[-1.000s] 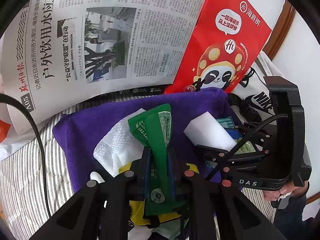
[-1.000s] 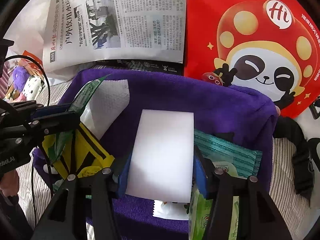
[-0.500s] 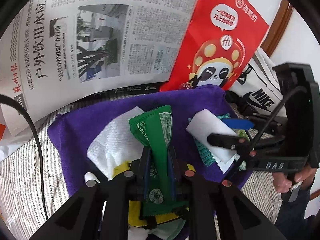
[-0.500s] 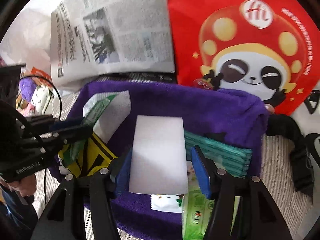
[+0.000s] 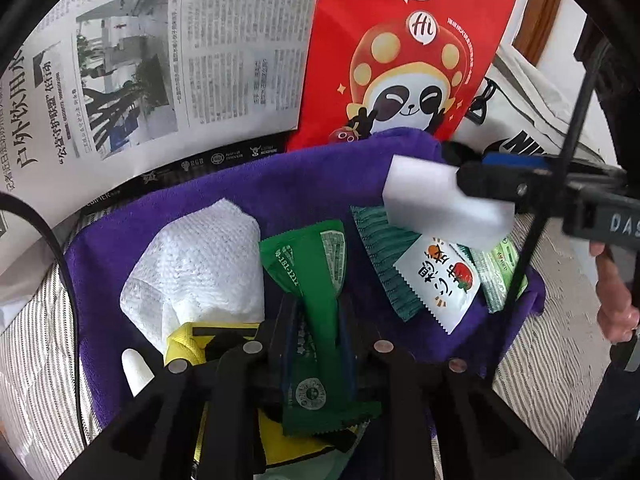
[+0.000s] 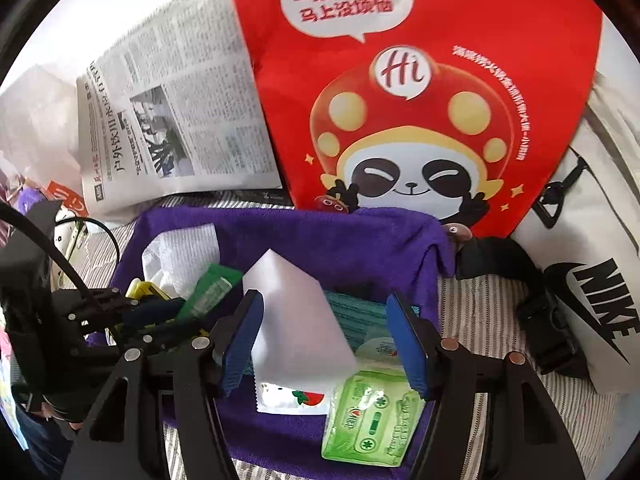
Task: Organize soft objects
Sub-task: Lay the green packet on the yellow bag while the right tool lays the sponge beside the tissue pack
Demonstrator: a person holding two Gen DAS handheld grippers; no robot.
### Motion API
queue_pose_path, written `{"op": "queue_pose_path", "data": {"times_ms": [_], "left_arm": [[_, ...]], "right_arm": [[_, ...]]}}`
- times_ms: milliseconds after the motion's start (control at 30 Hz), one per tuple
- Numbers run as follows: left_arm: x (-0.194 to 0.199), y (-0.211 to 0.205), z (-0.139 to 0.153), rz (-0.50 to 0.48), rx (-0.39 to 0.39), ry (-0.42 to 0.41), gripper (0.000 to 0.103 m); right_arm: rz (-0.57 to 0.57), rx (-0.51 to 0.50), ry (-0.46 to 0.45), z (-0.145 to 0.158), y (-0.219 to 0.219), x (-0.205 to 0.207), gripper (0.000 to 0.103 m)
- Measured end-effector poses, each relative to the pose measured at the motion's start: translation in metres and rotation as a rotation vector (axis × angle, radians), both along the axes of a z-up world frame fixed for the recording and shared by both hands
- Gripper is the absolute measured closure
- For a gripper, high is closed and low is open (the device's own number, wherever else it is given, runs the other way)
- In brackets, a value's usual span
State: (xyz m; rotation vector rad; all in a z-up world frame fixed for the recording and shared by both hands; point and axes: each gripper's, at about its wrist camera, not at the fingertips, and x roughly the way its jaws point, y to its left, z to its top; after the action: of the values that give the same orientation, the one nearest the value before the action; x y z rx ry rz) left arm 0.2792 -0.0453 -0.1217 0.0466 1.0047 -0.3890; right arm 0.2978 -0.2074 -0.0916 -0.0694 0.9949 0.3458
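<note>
A purple towel [image 5: 320,184] [image 6: 320,236] lies on a striped bed with soft items on it. My left gripper [image 5: 316,312] is shut on a green sachet [image 5: 316,280], held over the towel; it shows in the right wrist view [image 6: 208,292]. A white sponge block [image 6: 296,312] [image 5: 444,204] sits tilted between the fingers of my right gripper [image 6: 324,336]. The jaws are apart; the left pad touches the block and a gap shows at the right pad. Under it lie a teal packet [image 5: 384,252], a white strawberry sachet [image 5: 444,280] and a green wipes pack [image 6: 372,420].
A white paper towel [image 5: 200,256] and a yellow-black item [image 5: 188,340] lie on the towel's left. A newspaper [image 5: 160,60], a red panda bag [image 6: 420,100] and a white Nike bag [image 6: 592,280] with black straps stand behind and to the right.
My right gripper has lifted and pulled back, its jaws have widened and the white block has tilted. The left gripper has kept its hold on the green sachet and moved forward.
</note>
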Motion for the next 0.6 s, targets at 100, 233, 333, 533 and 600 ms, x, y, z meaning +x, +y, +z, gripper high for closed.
{"op": "queue_pose_path", "data": {"times_ms": [100,233,333,533,600], "left_arm": [[0.0006,-0.0002,-0.0033,0.005,0.014,-0.002,0.078],[0.0002,-0.0004,-0.0044,0.001,0.014,0.0,0.073],[0.001,-0.0014,-0.0066,0.007,0.025,0.002,0.069],[-0.0014,0.0052,-0.0011,0.01,0.029,0.01,0.063],[-0.0023,0.0076,0.0025,0.013,0.034,0.01,0.06]], "right_arm": [[-0.01,0.012,-0.005,0.0042,-0.0052,-0.0007,0.04],[-0.006,0.021,0.0,0.0041,-0.0016,0.0012,0.04],[-0.001,0.027,-0.005,0.0041,0.0006,0.0006,0.04],[-0.001,0.024,-0.005,0.0052,-0.0008,0.0006,0.04],[-0.003,0.024,-0.011,0.0073,-0.0026,0.0001,0.04]]}}
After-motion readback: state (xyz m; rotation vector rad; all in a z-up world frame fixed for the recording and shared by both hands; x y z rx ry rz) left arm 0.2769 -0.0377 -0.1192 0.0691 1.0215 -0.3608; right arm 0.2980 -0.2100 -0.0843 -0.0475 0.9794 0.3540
